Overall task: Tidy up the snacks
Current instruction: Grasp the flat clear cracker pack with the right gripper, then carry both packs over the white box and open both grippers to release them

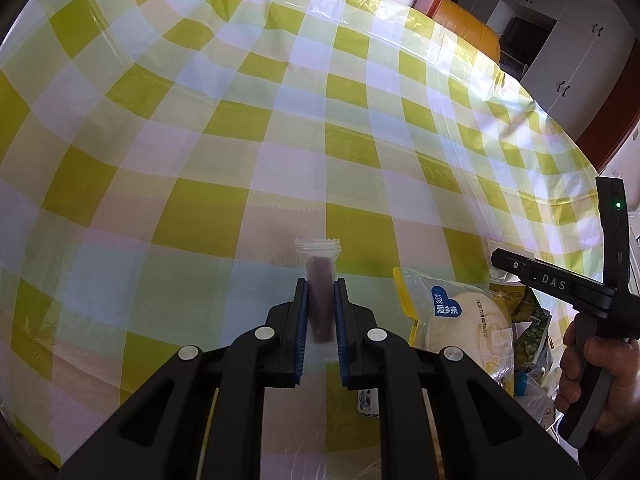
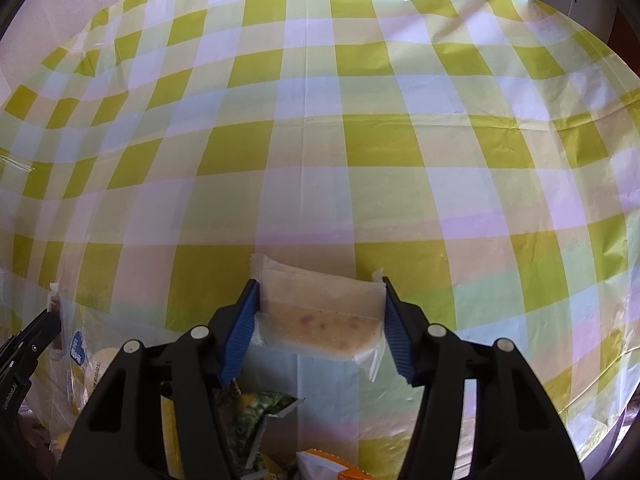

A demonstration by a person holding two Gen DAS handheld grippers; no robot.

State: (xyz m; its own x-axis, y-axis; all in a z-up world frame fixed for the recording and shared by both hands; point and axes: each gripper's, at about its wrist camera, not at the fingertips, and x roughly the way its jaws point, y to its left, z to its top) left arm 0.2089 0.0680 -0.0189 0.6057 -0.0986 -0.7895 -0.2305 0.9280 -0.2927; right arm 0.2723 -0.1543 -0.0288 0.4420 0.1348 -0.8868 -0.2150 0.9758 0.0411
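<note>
My left gripper (image 1: 320, 282) is shut on a slim clear wrapper holding a dark purple bar (image 1: 319, 266). The bar stands upright between the blue pads, just above the checked tablecloth (image 1: 240, 120). My right gripper (image 2: 320, 281) is shut on a pale, speckled snack packet (image 2: 320, 316), held crosswise with its crimped ends against both pads and lifted over the cloth. In the left wrist view the body of the right gripper shows at the right edge, with a hand (image 1: 600, 376) around its handle.
A pile of snacks lies between the two grippers: a bagged white bun with a blue heart label (image 1: 460, 312), a green pea packet (image 1: 532, 328), a green-yellow packet (image 2: 248, 412) and an orange-white one (image 2: 328, 464). An orange chair (image 1: 468, 28) stands beyond the table's far edge.
</note>
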